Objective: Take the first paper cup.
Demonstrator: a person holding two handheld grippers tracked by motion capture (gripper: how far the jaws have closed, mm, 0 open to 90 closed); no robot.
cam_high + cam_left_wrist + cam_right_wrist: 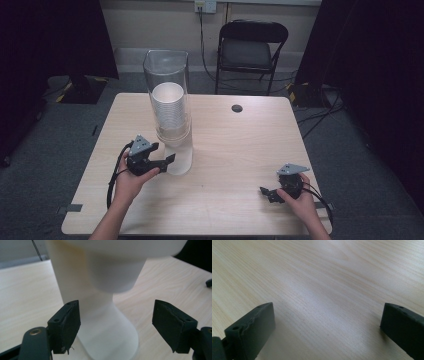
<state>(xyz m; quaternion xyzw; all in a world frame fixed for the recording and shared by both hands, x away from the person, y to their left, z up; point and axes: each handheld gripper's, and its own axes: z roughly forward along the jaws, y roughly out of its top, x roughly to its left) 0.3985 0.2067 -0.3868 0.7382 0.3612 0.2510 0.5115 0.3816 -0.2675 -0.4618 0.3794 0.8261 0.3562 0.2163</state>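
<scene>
Left gripper view puts our left hand-held gripper (116, 326) right at the cup dispenser (110, 332): its jaws stand spread on either side of the white stem, pads clear of it, pinching nothing. A cup (112, 275) hangs just above, its base poking out under the stack.

From the high view, our left hand-held gripper (170, 159) points at the lower part of the dispenser (172, 110), a clear tube loaded with nested white cups (170, 107), standing left of centre on the bench (240, 150). Our right hand-held gripper (265, 191) rests low near the right front corner, well apart from the tube; in its own view the jaws are spread over bare wood (319, 290), holding nothing.

We judge the step in hand to be taking the lowest cup. To do it well we should line the pads up with the cup wall rather than the stem, close gently so the thin wall does not buckle, then draw straight down so only one cup comes free and the tube stays upright.

The bench is pale wood with a dark cable hole (237, 108) near the far edge. Beyond it stand a black folding chair (252, 50), grey carpet, trailing cables and dark curtains at both sides.
</scene>
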